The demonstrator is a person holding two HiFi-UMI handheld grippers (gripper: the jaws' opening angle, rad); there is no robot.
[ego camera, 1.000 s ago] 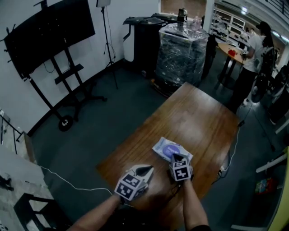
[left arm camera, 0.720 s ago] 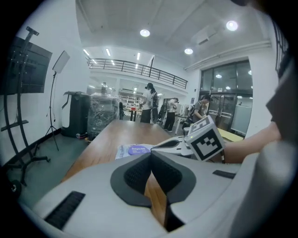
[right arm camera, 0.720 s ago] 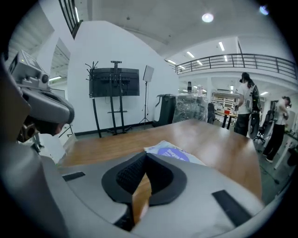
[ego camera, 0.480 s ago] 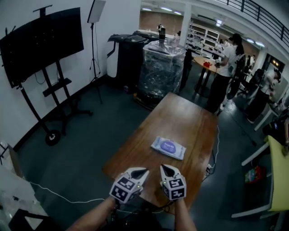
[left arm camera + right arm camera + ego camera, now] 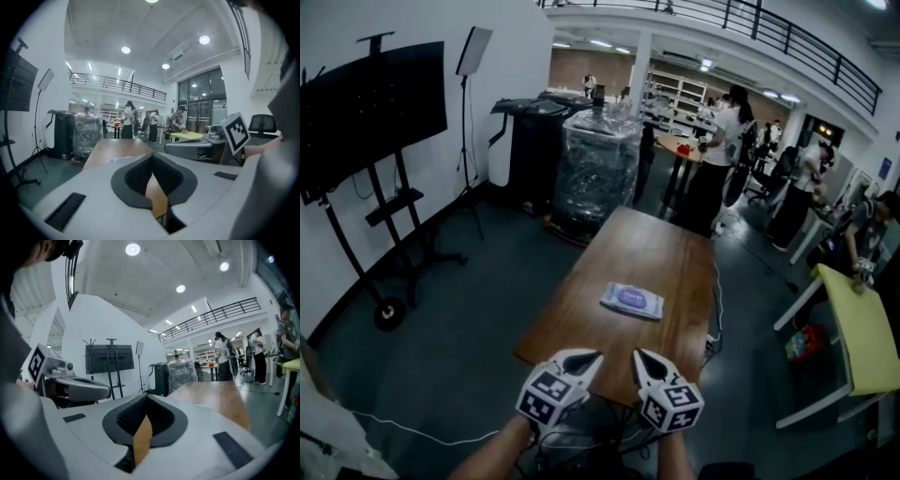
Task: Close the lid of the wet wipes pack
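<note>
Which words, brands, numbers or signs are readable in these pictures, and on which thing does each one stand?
No text can be read in any view.
wipes pack: purple label, print too small to read.
marker cubes: black-and-white square patterns only, no letters or numbers.
screen: dark, shows nothing.

My left gripper [image 5: 151, 161] fills the bottom of the frame, its jaws together at the tips with nothing between them. Beyond it the table [image 5: 117, 146] runs toward mid-frame, and a pale pack [image 5: 122, 159] just shows over the gripper's edge. The right gripper [image 5: 171, 146] sits at right, and people [image 5: 128, 120] stand at centre.
</note>
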